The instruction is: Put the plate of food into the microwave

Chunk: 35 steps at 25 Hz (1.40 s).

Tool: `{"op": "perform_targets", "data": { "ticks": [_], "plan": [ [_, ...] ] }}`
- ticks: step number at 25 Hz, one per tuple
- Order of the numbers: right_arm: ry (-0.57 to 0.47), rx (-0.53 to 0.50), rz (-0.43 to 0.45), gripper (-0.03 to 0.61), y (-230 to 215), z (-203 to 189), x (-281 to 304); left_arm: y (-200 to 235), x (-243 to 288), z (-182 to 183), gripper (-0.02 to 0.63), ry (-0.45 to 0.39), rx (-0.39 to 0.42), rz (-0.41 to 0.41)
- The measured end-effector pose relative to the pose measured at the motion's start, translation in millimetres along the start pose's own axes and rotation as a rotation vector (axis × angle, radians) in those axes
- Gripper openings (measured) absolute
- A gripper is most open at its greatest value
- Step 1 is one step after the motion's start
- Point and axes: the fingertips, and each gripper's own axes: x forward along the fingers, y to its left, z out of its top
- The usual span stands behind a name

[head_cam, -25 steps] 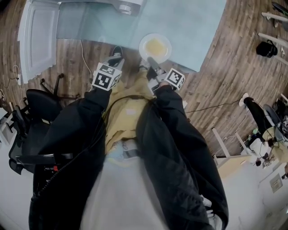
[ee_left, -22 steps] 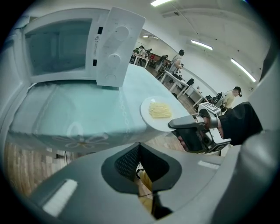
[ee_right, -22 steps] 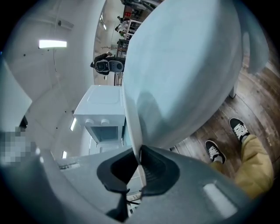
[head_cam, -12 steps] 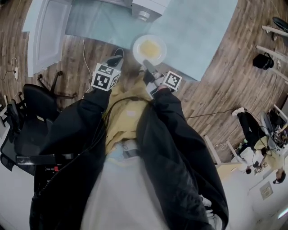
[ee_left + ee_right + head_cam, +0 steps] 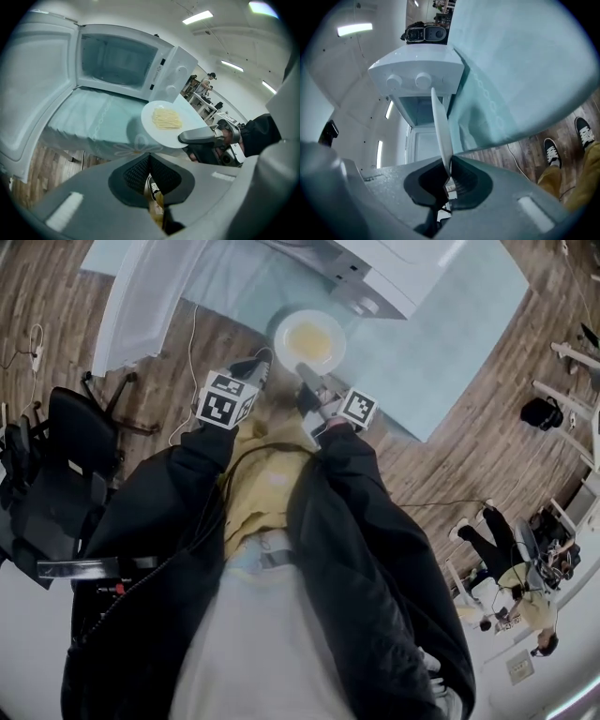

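Note:
A white plate (image 5: 309,340) with pale yellow noodles hangs level above the near edge of the blue-clothed table (image 5: 450,343). My right gripper (image 5: 307,374) is shut on its near rim; in the right gripper view the plate (image 5: 440,126) runs edge-on out of the pinched pads (image 5: 454,180). Behind it stands the white microwave (image 5: 384,273), its door (image 5: 141,296) swung wide to the left and its cavity (image 5: 117,58) empty. To the plate's left, my left gripper (image 5: 248,367) is shut with nothing in it. Its view shows the plate (image 5: 164,122) and my right gripper (image 5: 190,137).
A black office chair (image 5: 56,474) stands on the wooden floor at the left. A white cable (image 5: 187,352) hangs from the table near the microwave door. People and benches (image 5: 506,582) are far off at the right.
The view has swung so that more of the microwave and its open door show at the top. The plate, still in my right gripper, has come nearer the microwave's front.

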Motion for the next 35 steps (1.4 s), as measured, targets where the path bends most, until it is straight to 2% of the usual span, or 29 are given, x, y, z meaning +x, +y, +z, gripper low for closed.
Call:
{"op": "perform_targets", "data": {
  "ticks": [5,9,18,23,35],
  "plan": [
    [0.017,-0.016,0.022,0.011,16,0,27,15,-9,17,0.0,-0.045,-0.008,0.014],
    [0.021,-0.024,0.019,0.011,27,3,68,48,-18,37,0.0,-0.087,-0.025,0.036],
    [-0.03,-0.015,0.08,0.011,60,33,135,104,-28,86,0.0,-0.181,-0.07,0.096],
    [-0.052,-0.031,0.091,0.012,68,50,158,111,-31,106,0.0,-0.225,-0.085,0.099],
    [-0.161,0.026,0.137,0.012,83,96,200,123,-22,116,0.0,-0.229,-0.109,0.098]
  ]
}}
